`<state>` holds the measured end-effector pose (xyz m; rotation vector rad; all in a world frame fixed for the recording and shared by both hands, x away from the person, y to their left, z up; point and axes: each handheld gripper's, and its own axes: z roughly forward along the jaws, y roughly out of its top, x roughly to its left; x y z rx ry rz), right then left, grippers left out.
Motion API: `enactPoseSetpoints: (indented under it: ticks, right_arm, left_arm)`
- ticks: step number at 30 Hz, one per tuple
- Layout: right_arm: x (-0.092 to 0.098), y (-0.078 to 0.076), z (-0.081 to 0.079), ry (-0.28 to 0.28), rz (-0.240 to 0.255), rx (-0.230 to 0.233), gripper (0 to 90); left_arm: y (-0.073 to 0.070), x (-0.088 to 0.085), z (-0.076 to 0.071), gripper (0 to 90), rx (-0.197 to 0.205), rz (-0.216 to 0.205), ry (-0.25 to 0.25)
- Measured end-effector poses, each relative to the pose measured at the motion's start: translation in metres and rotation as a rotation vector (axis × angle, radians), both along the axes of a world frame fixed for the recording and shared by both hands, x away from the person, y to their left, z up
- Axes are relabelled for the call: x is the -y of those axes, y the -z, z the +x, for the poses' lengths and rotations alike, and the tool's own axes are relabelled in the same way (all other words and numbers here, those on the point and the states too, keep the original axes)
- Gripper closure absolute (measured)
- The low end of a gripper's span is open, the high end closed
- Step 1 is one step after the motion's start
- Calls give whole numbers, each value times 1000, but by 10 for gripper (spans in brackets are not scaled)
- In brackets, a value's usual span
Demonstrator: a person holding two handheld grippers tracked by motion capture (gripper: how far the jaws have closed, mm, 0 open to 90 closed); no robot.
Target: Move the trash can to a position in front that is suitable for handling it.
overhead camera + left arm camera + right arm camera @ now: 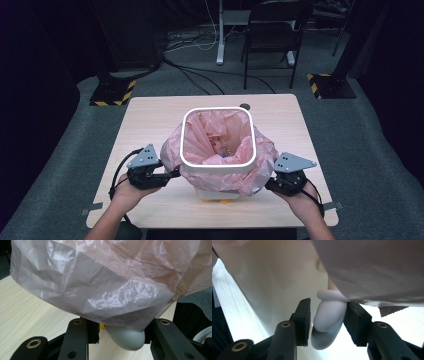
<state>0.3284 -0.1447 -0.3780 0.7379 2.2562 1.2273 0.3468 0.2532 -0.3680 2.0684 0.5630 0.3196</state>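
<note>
Left gripper [117,340], own view: jaws stand partly apart at the bottom of the frame; a grey rounded handle [128,338] sits in the gap, close against the right-hand jaw, clear of the left-hand one; whether the pads press it I cannot tell; the pink bag [100,285] hangs over the upper frame and drapes onto both jaw tips.

Right gripper [327,320], own view: jaws partly apart; a pale grey handle [328,317] hangs between them at centre; it touches the right-hand jaw, with a narrow gap to the left-hand jaw; not clamped.

High view: white bin [218,165] stands mid-table [150,115], centre of frame, lined with the pink bag [220,140], whose edge is folded out over the rim and down the sides; left gripper [172,174] at lower left, just beside the bin's left side, tips under the bag's overhang; right gripper [270,182] at lower right, tips under the overhang on the other side; a hand [127,192] holds each.
</note>
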Motion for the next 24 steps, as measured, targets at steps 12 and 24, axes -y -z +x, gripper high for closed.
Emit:
enactPoseSetpoints:
  ticks: [12,24]
  right_arm:
    - [9,-1,-4,2,9,-20,426]
    - [19,-9,-7,10,19,-41,353]
  left_arm:
    - [-2,-1,-1,442,-13,-24,-23]
    - [-6,-10,-3,353,4,-63,-54]
